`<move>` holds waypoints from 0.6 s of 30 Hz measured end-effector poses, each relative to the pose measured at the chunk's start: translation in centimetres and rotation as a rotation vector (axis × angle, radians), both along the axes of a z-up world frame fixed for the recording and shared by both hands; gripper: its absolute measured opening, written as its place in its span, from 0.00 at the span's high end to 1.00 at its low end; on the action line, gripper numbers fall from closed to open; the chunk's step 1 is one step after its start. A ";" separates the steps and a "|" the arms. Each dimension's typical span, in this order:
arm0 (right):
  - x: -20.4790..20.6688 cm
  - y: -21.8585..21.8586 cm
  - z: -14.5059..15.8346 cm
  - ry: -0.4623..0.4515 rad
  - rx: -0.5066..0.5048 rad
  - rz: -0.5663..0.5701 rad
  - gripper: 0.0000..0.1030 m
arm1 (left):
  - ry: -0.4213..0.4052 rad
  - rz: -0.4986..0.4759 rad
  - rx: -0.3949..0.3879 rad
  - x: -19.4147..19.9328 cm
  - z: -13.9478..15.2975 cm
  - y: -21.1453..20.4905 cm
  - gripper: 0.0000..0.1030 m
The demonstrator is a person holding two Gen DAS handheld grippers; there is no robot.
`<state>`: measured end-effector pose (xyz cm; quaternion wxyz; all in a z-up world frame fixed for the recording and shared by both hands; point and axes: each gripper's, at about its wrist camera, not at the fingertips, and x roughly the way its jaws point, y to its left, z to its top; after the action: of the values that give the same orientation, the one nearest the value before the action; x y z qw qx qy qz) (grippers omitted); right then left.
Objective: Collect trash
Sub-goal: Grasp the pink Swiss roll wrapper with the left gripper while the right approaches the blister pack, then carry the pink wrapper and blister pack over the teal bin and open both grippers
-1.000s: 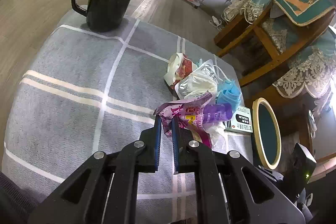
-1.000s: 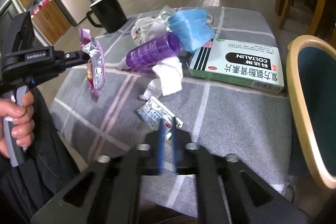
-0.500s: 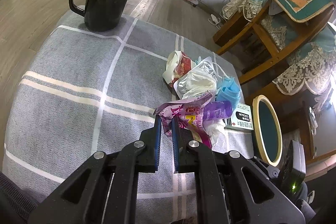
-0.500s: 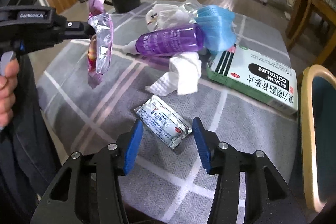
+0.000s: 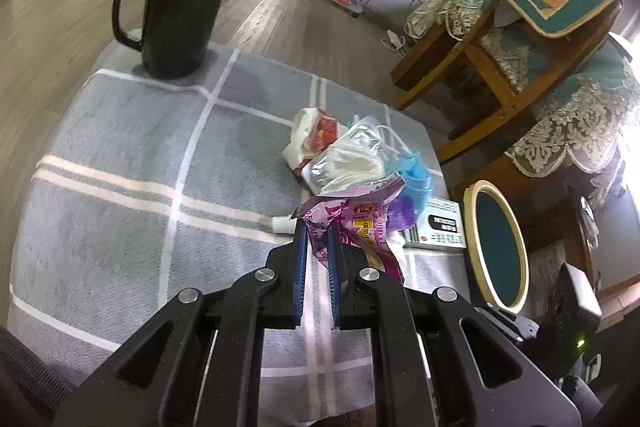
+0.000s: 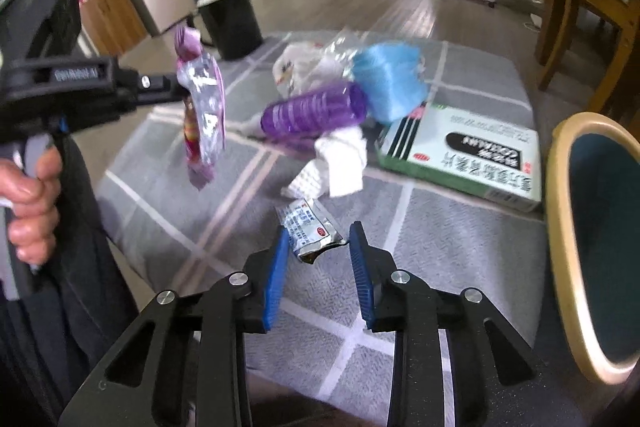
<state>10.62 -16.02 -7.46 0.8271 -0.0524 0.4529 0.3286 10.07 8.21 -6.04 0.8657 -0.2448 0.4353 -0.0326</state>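
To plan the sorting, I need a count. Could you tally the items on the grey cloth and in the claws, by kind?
Wrappers and sachets: 4 (purple wrapper in the left claw, silver sachet, red-white wrapper, clear bag)
Bottles: 1 (purple bottle)
Face masks: 1 (blue mask)
Tissues: 1 (white tissue)
Boxes: 1 (medicine box)
Mugs: 1 (black mug)
Total: 9

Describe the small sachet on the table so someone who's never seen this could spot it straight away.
On the grey checked tablecloth, look nearer than the green-and-white box and just below the crumpled tissue. The sachet lies flat between the open right tool's tips: small, white and silvery, with a torn corner.
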 end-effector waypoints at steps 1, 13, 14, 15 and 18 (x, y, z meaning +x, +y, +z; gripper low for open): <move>0.0 -0.3 0.4 -0.004 0.013 -0.009 0.68 | -0.004 -0.006 0.002 0.1 0.2 -0.2 0.91; 0.5 -6.9 5.0 -0.049 0.193 -0.239 0.68 | -0.021 -0.108 0.015 1.2 1.3 -4.5 0.91; 0.5 -7.6 5.2 -0.057 0.201 -0.264 0.68 | -0.023 -0.123 0.014 1.4 1.4 -5.2 0.91; 0.6 -8.4 5.4 -0.062 0.208 -0.286 0.68 | -0.026 -0.136 0.014 1.7 1.5 -5.8 0.91; 0.7 -10.4 5.9 -0.072 0.223 -0.357 0.68 | -0.039 -0.176 0.016 2.5 1.9 -7.8 0.91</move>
<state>11.31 -26.40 -1.59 0.8885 0.1090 0.3860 0.2230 12.61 0.43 -4.17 0.8697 -0.1979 0.4386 -0.1095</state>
